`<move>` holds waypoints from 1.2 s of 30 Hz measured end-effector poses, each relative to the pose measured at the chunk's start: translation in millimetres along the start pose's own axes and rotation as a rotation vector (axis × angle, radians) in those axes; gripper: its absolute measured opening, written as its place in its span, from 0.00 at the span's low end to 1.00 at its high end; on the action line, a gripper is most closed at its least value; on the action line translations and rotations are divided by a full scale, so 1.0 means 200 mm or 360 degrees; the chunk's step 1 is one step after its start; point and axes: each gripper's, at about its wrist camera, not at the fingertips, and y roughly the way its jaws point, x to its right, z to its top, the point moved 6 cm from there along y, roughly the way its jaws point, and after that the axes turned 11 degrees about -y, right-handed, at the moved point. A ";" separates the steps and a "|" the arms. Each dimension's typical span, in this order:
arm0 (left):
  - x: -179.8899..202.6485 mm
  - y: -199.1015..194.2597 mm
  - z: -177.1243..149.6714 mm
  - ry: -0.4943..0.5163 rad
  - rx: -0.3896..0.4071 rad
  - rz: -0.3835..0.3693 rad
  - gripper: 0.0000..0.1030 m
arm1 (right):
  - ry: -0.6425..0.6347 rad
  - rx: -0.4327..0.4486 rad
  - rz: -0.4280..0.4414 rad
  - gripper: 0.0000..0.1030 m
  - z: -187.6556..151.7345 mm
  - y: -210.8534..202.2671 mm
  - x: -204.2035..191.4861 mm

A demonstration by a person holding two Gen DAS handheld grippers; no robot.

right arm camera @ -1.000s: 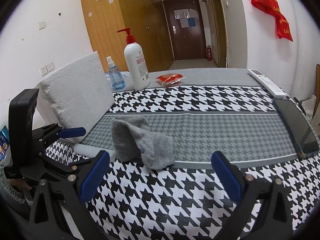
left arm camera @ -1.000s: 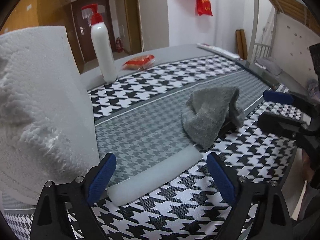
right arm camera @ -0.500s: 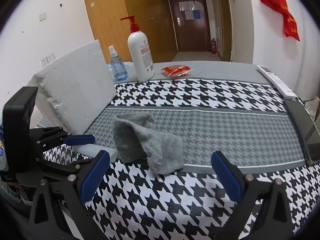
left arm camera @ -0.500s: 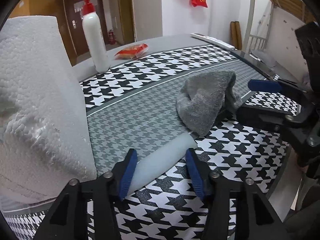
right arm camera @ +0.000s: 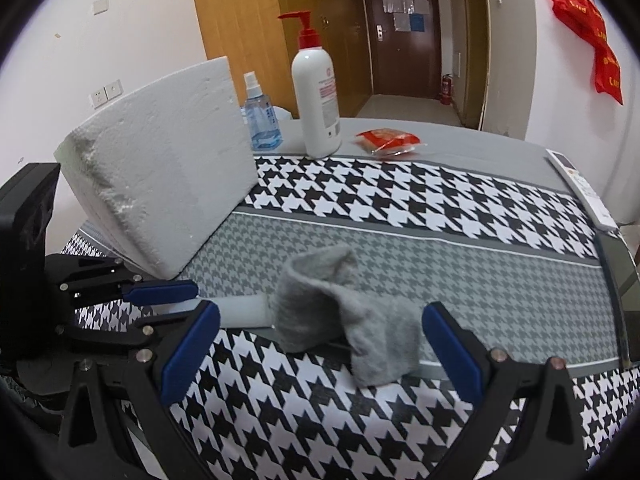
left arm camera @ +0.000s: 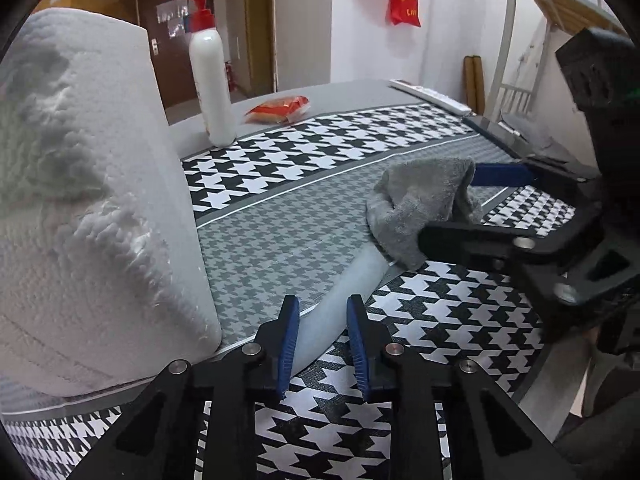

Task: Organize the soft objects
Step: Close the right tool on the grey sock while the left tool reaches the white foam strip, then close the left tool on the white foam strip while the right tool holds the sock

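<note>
Cloths [right arm camera: 344,312] — one grey; foam pieces — one block [right arm camera: 168,196], one strip [left arm camera: 344,296].

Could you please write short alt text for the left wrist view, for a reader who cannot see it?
The left gripper, blue-padded, is closing on the near end of a pale translucent foam strip lying on a black-and-white houndstooth tablecloth. A crumpled grey cloth covers the strip's far end, with the open right gripper around it. A white polystyrene block fills the left.
</note>
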 end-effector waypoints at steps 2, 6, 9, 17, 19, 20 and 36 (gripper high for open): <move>-0.01 -0.01 0.00 -0.0008 0.0014 -0.0011 0.26 | 0.0006 -0.0014 0.0001 0.81 0.00 0.01 0.00; -0.03 -0.01 -0.01 -0.0028 0.0012 0.0014 0.26 | 0.0006 -0.0057 -0.0028 0.62 -0.02 0.03 0.01; -0.04 -0.02 -0.02 -0.0031 0.0015 0.0015 0.28 | -0.0004 -0.0065 -0.0015 0.51 -0.02 0.03 0.00; -0.05 -0.02 -0.02 -0.0025 0.0015 0.0039 0.53 | -0.0008 -0.0054 0.0003 0.16 -0.03 0.02 -0.01; -0.05 -0.02 -0.03 -0.0018 0.0009 0.0043 0.58 | -0.0001 -0.0039 0.0003 0.15 -0.03 0.00 -0.01; -0.05 -0.02 -0.03 -0.0016 0.0012 0.0057 0.60 | 0.0011 -0.0021 -0.0001 0.15 -0.02 -0.01 -0.01; -0.09 0.04 -0.05 -0.0030 -0.0102 0.0092 0.60 | 0.0119 0.0060 -0.0027 0.15 -0.08 -0.18 0.05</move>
